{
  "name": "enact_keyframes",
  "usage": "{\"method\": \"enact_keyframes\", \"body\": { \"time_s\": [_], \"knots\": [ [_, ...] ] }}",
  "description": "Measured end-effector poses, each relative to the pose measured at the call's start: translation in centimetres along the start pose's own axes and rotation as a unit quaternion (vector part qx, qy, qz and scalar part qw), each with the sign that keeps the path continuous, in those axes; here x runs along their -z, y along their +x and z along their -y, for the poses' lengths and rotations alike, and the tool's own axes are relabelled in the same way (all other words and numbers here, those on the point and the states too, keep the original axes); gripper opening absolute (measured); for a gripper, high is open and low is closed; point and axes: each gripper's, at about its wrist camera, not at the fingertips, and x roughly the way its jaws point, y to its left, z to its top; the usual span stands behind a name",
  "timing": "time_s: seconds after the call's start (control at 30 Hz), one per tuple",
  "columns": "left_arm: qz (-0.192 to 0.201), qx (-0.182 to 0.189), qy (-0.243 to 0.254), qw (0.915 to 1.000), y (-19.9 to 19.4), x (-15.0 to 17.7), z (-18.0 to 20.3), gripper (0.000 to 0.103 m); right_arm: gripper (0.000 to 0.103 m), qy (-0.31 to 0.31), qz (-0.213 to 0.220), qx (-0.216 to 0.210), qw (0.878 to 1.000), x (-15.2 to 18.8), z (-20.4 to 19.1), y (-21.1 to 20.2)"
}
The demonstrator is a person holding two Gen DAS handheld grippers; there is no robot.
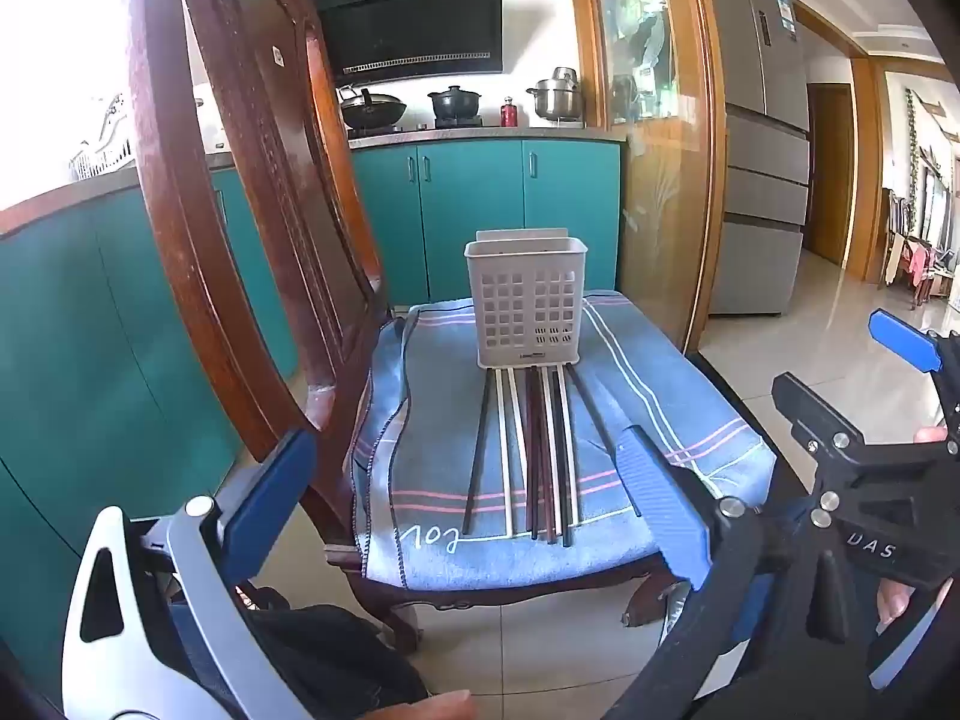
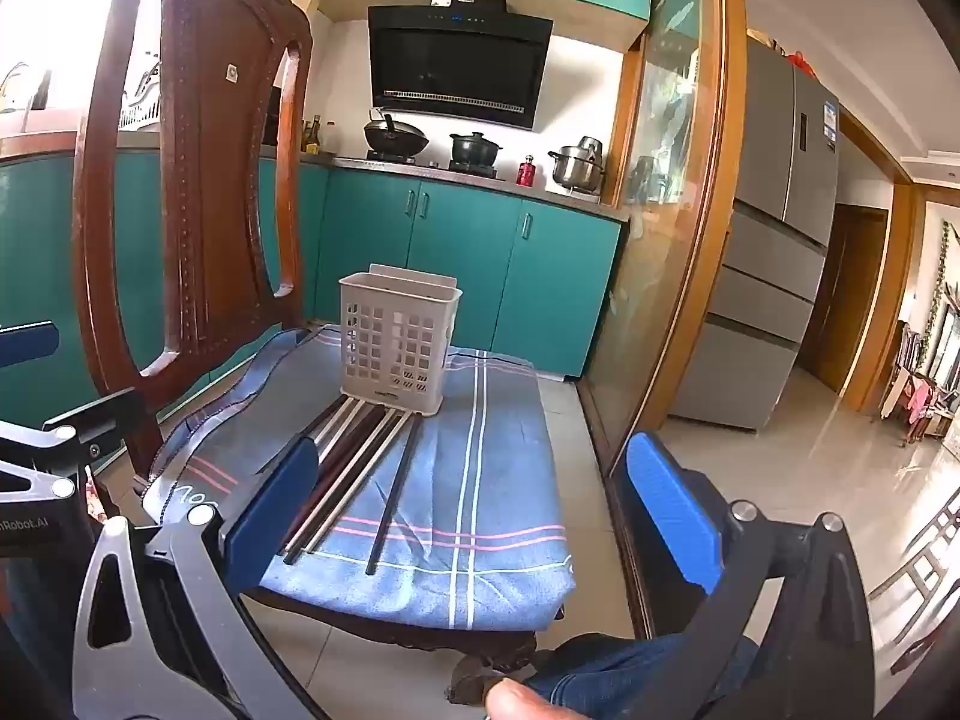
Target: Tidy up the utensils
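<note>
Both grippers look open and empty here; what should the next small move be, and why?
Probably lower the right gripper onto the lone dark chopstick lying apart at the right of the row. The basket stands upright behind them, nothing is held, and that chopstick has free towel on both sides.

Right tool (image 2: 474,516) open (nothing between pads); chopsticks (image 2: 354,468) flat on cloth (image 2: 492,480), ends at white basket (image 2: 397,341).

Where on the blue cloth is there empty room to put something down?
Bare blue cloth lies right of the chopsticks, out to the cloth's edge, and a narrower strip between them and the chair back. The middle is crowded: chopsticks run up to the basket.
</note>
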Motion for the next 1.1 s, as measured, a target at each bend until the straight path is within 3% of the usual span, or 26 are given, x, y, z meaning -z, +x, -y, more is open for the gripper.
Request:
{"method": "enact_keyframes", "body": {
  "time_s": [1.1],
  "knots": [
    [0.006,0.003,-0.003,1.0000,-0.51,-0.37,0.19,0.100,0.101,-0.002,0.008,0.002,1.000,0.05,0.16,-0.67]
  ]
}}
